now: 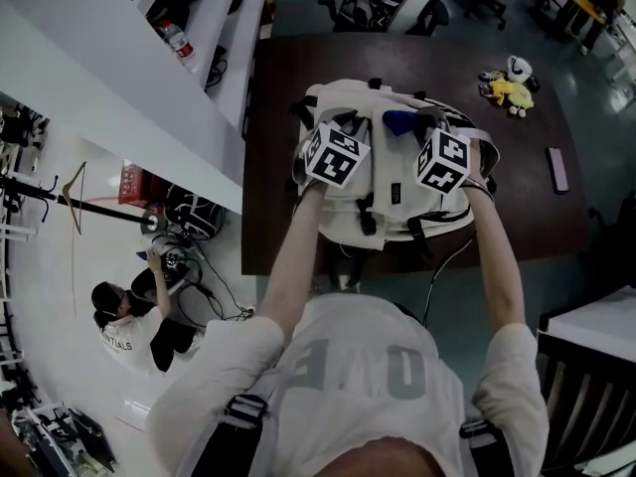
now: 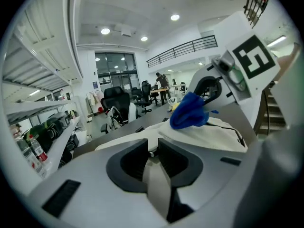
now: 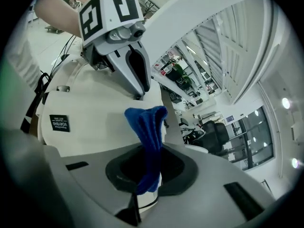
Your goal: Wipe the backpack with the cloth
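A white backpack (image 1: 397, 202) lies on the dark table (image 1: 283, 87), with both grippers over its top. My right gripper (image 1: 415, 127) is shut on a blue cloth (image 1: 398, 122); in the right gripper view the cloth (image 3: 148, 122) stands bunched up out of the jaws above the backpack (image 3: 85, 103). The left gripper (image 1: 346, 127) is beside it to the left. Its fingers come together at the tips (image 3: 138, 95), which rest on the backpack's upper edge. No fabric shows between them. The left gripper view shows the cloth (image 2: 189, 112) and the white backpack (image 2: 218, 139) ahead.
A yellow plush toy (image 1: 509, 87) and a flat dark bar (image 1: 557, 169) lie on the table's right part. White shelving (image 1: 149, 78) runs along the left. A person (image 1: 129, 316) sits on the floor at the left, among cables. Office chairs stand beyond the table.
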The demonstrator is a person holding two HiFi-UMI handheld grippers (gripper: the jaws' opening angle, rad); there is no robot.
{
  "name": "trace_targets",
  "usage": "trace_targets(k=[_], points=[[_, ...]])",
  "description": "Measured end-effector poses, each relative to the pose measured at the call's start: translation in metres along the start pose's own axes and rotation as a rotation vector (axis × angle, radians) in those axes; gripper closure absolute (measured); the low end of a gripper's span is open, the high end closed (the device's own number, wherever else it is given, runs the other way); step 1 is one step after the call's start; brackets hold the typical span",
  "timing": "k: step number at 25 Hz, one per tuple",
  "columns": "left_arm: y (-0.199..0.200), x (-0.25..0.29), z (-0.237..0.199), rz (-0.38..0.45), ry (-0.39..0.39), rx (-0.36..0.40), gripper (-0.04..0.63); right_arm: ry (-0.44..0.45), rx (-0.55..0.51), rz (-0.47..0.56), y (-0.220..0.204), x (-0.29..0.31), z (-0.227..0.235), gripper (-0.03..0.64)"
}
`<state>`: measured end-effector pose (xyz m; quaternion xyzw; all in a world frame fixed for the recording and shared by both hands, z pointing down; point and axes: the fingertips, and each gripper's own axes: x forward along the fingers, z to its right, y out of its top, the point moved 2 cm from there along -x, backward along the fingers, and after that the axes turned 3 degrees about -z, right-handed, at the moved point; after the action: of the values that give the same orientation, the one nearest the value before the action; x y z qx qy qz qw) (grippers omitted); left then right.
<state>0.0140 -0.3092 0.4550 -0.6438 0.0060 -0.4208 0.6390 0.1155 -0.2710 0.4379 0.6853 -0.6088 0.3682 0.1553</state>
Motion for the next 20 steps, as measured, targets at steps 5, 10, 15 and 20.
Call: trace_targets(k=[5,10,15,20], points=[[0.004,0.006,-0.007,-0.011,0.01,-0.016,0.529,-0.007,0.012,0.033,0.004,0.015,0.015,0.578],[0.008,0.012,-0.019,-0.026,0.049,-0.038,0.534,0.004,0.001,0.049,-0.004,0.027,0.029,0.578],[0.004,0.022,-0.029,-0.06,0.105,-0.069,0.541,0.027,0.058,0.046,-0.005,0.056,0.056,0.578],[0.001,0.022,-0.033,-0.047,0.114,-0.096,0.545,0.078,0.085,0.009,0.011,0.102,0.06,0.578]])
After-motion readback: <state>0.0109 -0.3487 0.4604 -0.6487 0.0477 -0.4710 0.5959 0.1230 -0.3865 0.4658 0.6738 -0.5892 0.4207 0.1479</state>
